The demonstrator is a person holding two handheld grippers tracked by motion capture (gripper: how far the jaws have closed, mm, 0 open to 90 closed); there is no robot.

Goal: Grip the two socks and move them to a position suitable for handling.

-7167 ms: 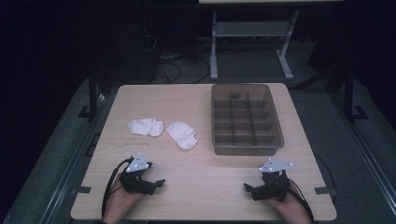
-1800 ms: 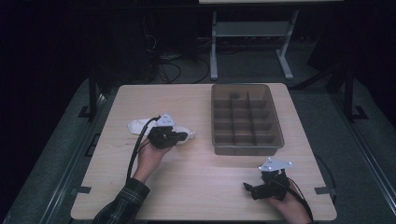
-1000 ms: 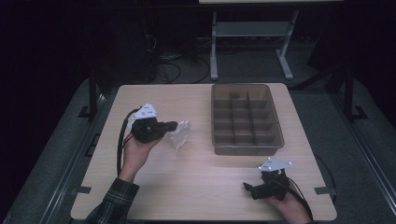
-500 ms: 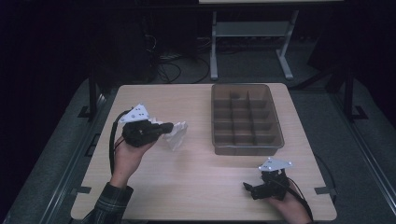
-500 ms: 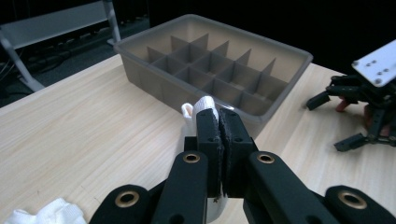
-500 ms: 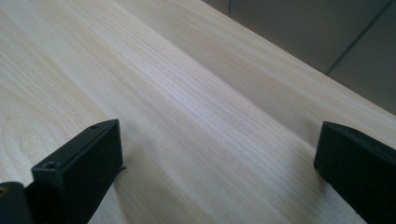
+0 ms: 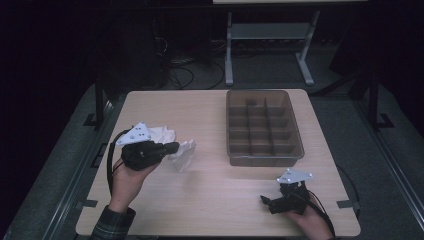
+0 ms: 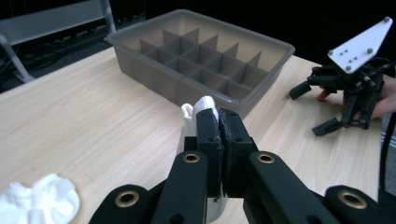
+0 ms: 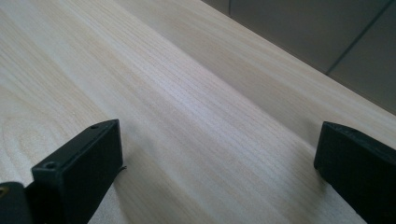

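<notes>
My left gripper (image 7: 172, 147) is shut on a white sock (image 7: 184, 153) and holds it hanging above the table's left side. In the left gripper view the sock (image 8: 200, 109) pokes up between the closed jaws of that gripper (image 8: 219, 122). A second white sock (image 7: 161, 134) lies on the table behind the left hand, seen also as the other sock (image 8: 39, 200) at the lower left. My right gripper (image 7: 266, 201) rests near the front right edge, open, with bare wood between its jaws (image 9: 215, 158).
A grey divided tray (image 7: 292, 151) with several empty compartments stands at the right back of the wooden table (image 7: 215, 200). From the left gripper view the tray (image 8: 261, 44) is ahead and the right gripper (image 8: 327, 107) is to its right. Dark floor and a metal stand lie beyond.
The left gripper took hold of one sock, lifted it off the table and drew it back toward the left front. The right gripper has stayed still.
</notes>
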